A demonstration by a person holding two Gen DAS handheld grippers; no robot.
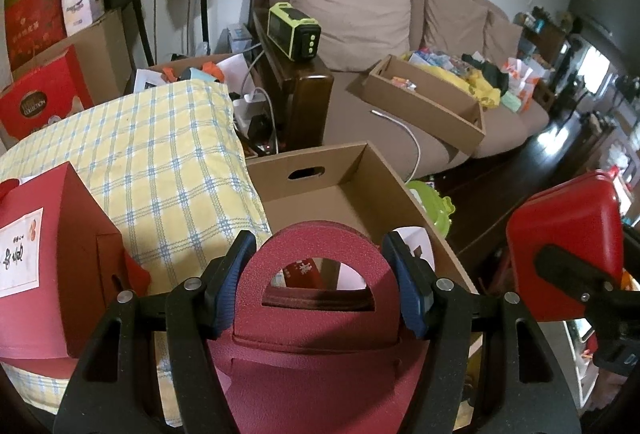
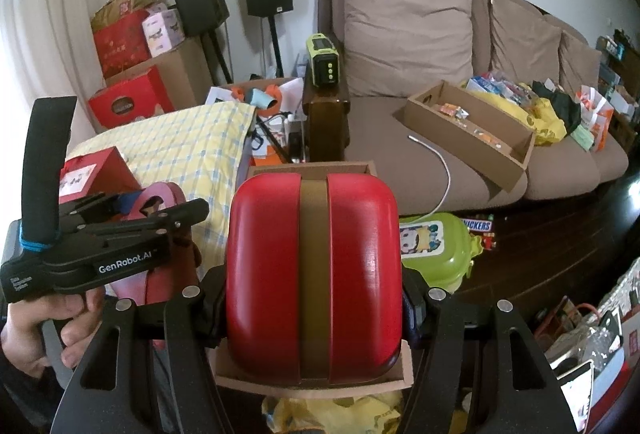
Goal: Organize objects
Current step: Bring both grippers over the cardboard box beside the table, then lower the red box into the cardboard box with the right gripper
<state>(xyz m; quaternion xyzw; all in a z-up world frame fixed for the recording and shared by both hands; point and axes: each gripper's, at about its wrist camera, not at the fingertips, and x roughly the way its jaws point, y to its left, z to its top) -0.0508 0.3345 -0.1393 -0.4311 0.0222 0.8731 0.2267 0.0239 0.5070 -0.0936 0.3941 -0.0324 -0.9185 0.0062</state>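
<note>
My left gripper (image 1: 322, 274) is shut on the arched handle of a maroon gift bag (image 1: 320, 346); the blue pads (image 1: 240, 270) press on both sides of the handle. Just beyond the bag stands an open cardboard box (image 1: 276, 174) with a handle hole. My right gripper (image 2: 314, 298) is shut on a glossy red tin (image 2: 352, 266) with a brown band, which sits in a shallow cardboard tray (image 2: 404, 374). The red tin (image 1: 560, 218) also shows at the right of the left wrist view. The left gripper (image 2: 136, 208), held by a hand (image 2: 36, 326), is at the left of the right wrist view.
A yellow checked pillow (image 1: 160, 154) lies left of the box, with a red gift box (image 1: 52, 266) on it. A brown sofa (image 2: 420, 154) carries a long cardboard tray (image 2: 472, 126) and bags. A green lunch box (image 2: 436, 246) lies on the dark floor. Boxes and speakers fill the back left.
</note>
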